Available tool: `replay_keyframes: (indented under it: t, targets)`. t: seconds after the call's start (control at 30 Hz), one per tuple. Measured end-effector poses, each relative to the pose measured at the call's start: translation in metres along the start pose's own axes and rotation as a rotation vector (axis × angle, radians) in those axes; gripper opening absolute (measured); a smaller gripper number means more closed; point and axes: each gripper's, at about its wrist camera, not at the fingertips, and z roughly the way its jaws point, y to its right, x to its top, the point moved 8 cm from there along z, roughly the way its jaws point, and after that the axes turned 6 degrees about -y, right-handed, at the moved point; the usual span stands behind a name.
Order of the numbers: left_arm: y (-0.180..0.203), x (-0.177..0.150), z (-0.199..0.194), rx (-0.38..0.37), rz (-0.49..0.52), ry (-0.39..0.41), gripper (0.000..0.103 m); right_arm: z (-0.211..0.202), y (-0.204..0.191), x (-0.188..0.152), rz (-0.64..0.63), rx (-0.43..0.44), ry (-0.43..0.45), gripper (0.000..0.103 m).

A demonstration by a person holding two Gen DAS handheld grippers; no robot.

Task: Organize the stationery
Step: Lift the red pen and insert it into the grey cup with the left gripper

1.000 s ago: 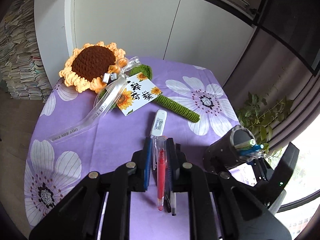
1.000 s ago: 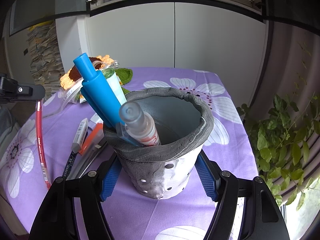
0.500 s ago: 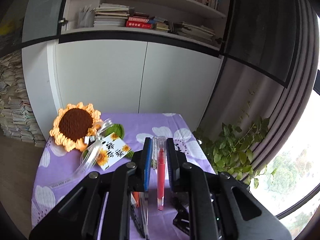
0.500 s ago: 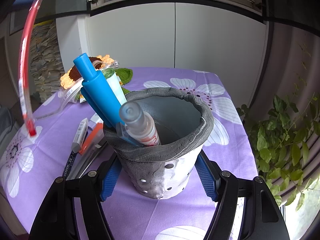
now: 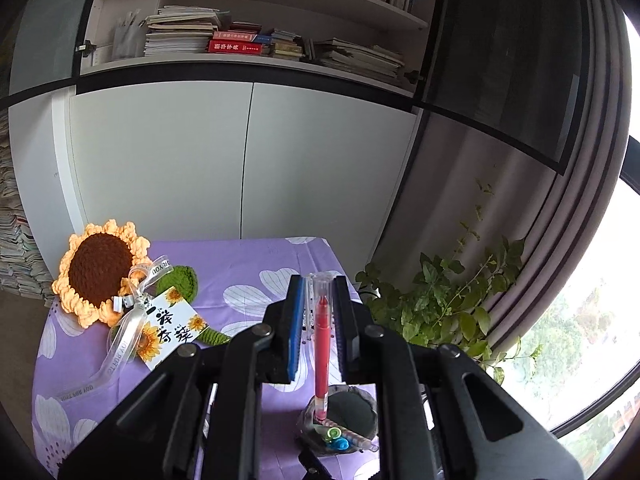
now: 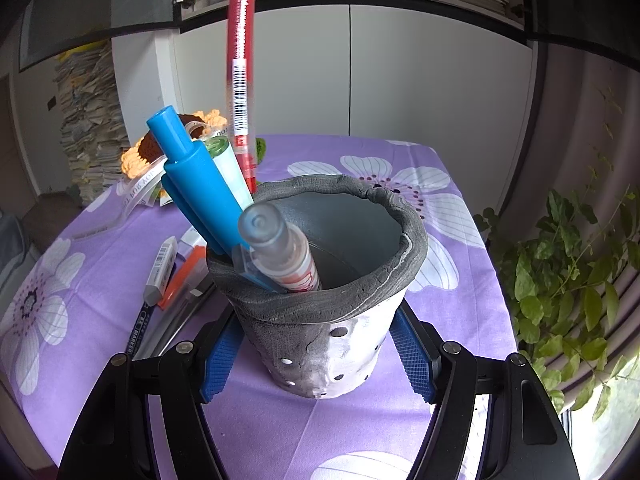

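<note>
My left gripper [image 5: 318, 294] is shut on a red pen [image 5: 321, 352], which hangs tip-down over the grey pen pot [image 5: 360, 406]. In the right wrist view the red pen [image 6: 240, 60] stands nearly upright above the pot's far left rim, its tip just behind the rim. My right gripper [image 6: 316, 360] is shut on the grey pen pot [image 6: 320, 320], blue pads pressed to both sides. A blue marker [image 6: 196, 176], a green-capped pen [image 6: 224, 160] and a clear-capped tube [image 6: 280, 248] lean in the pot.
Loose pens and a white eraser-like stick [image 6: 160, 276] lie on the purple flowered cloth [image 6: 460, 280] left of the pot. A crochet sunflower [image 5: 100, 272] with ribbon and card [image 5: 168, 328] sits at the far left. A leafy plant [image 5: 440, 308] stands past the table's right edge.
My left gripper rose with the red pen and swung over the pot; in the right view the pen moved from the left edge to upright above the rim. Right gripper and pot stayed still.
</note>
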Motion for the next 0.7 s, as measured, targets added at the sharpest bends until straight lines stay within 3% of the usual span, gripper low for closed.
replay_keyframes:
  t: [0.4,0.7]
  targets:
    - [-0.002,-0.051,0.034,-0.001,0.033,-0.167,0.013,0.001,-0.001,0.0,-0.005,-0.004,-0.001,0.072]
    - [-0.004,-0.075,0.043,-0.012,0.028,-0.243,0.013,0.001,-0.001,-0.001,-0.005,-0.004,-0.001,0.072]
